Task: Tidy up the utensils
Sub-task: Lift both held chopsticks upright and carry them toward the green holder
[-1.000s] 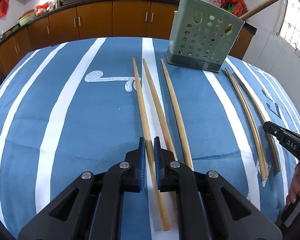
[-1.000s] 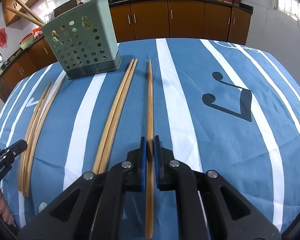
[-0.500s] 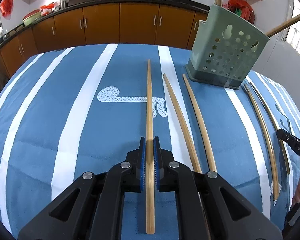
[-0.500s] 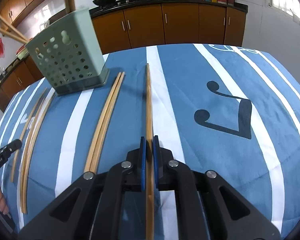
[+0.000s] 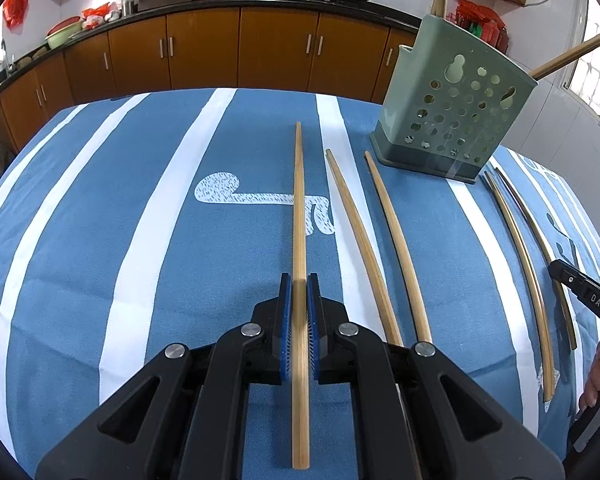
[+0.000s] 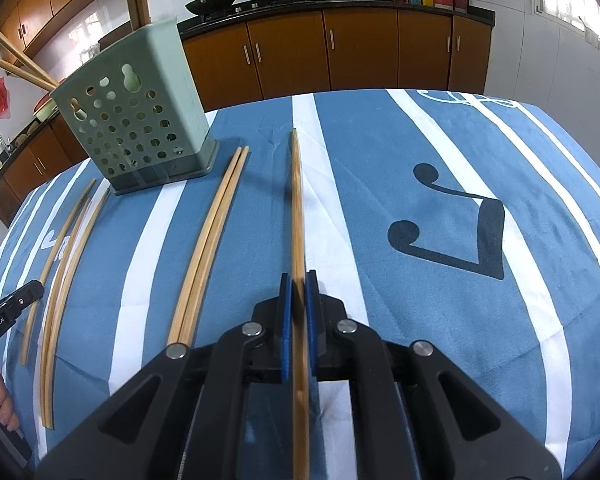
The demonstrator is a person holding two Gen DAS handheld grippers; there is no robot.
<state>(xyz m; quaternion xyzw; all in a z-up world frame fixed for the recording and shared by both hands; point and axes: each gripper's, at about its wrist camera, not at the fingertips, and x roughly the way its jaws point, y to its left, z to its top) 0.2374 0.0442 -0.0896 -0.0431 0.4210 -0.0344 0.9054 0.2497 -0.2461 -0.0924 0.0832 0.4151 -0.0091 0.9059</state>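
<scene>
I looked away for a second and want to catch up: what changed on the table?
The left claw, shut on a chopstick, has lifted it off the cloth beside two others. The right claw has raised its chopstick too. The green holder and the other chopsticks kept their places.

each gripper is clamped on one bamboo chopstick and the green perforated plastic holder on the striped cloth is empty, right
Not quite: the green perforated plastic holder already has wooden sticks poking out of it, as the right wrist view shows. Otherwise yes: the left gripper and right gripper each clamp one bamboo chopstick.
</scene>
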